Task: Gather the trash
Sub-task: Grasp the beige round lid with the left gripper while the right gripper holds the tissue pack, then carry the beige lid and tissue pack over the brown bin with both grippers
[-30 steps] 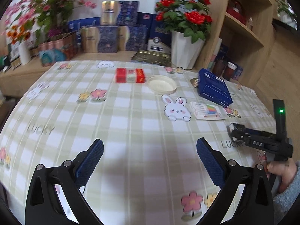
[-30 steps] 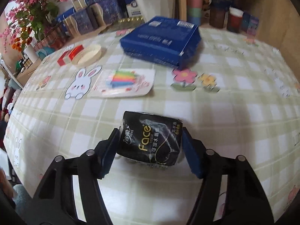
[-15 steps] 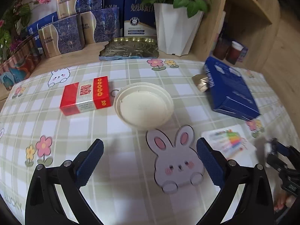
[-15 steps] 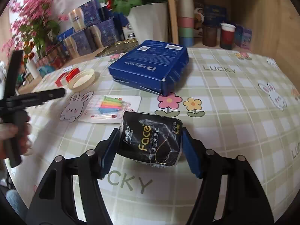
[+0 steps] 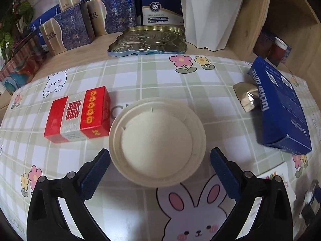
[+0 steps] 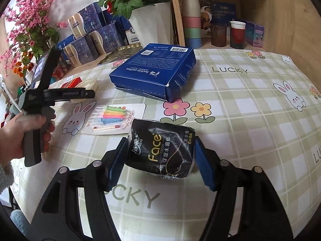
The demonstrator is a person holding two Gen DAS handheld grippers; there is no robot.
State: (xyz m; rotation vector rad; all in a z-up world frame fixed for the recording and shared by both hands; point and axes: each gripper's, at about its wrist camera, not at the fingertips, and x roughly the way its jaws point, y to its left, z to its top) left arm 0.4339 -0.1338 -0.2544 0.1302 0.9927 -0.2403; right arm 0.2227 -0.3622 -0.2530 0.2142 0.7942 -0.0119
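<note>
A white round bowl [image 5: 157, 140] lies on the checked tablecloth, and my left gripper [image 5: 160, 172] hangs just over its near rim, open, one blue pad on each side and apart from it. Left of the bowl sits a red box [image 5: 78, 114]. A crumpled gold foil packet [image 5: 245, 96] leans against a blue coffee box [image 5: 280, 108] on the right. My right gripper [image 6: 160, 160] is shut on a black tissue pack [image 6: 162, 150], held a little above the cloth. In the right wrist view a hand [image 6: 18, 134] carries the left gripper [image 6: 88, 94] over the bowl [image 6: 86, 84].
A card of coloured candles [image 6: 114, 118] lies between the two grippers, with the blue coffee box [image 6: 154, 70] behind it. A gold tin tray [image 5: 148, 40], gift boxes and a white flower pot [image 5: 208, 16] line the back. Cups [image 6: 237, 34] stand on a shelf at the right.
My left gripper has travelled forward across the table and sunk toward the white bowl, which now fills the space ahead of its pads. The right gripper still grips the tissue pack.
</note>
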